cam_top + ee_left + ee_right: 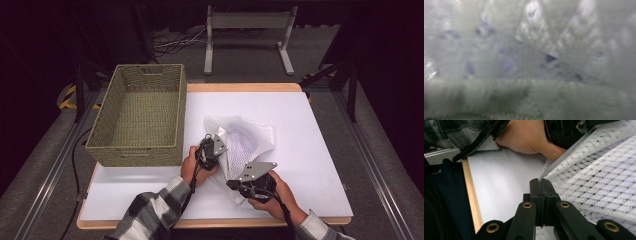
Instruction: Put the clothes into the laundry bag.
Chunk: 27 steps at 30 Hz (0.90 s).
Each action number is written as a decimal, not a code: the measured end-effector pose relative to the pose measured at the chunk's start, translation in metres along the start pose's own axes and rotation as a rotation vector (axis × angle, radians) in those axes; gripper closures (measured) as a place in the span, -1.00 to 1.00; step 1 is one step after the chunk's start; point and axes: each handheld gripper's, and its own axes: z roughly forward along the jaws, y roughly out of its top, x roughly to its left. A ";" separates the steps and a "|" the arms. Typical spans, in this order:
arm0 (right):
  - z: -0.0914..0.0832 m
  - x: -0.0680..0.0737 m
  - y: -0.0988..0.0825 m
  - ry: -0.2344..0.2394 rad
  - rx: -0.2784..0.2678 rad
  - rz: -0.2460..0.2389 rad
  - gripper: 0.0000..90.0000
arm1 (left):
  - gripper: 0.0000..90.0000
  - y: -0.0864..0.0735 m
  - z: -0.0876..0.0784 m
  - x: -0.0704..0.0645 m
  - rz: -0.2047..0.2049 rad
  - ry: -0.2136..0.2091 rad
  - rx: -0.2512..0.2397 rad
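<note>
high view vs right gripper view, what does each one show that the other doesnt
The high view alone shows the woven basket at the table's left, empty as far as it can be seen, the metal stand beyond the table, and the right tongs from above.

The right gripper view alone shows its jaws closed together on the edge of the white mesh bag, and the bag's fine hole pattern.

Both show the mesh bag, the white tabletop with its wooden edge, the person's left hand and its plaid sleeve.
</note>
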 end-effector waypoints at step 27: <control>-0.014 0.002 0.006 -0.087 -0.083 -0.011 0.99 | 0.22 -0.017 -0.030 0.002 -0.024 -0.177 0.075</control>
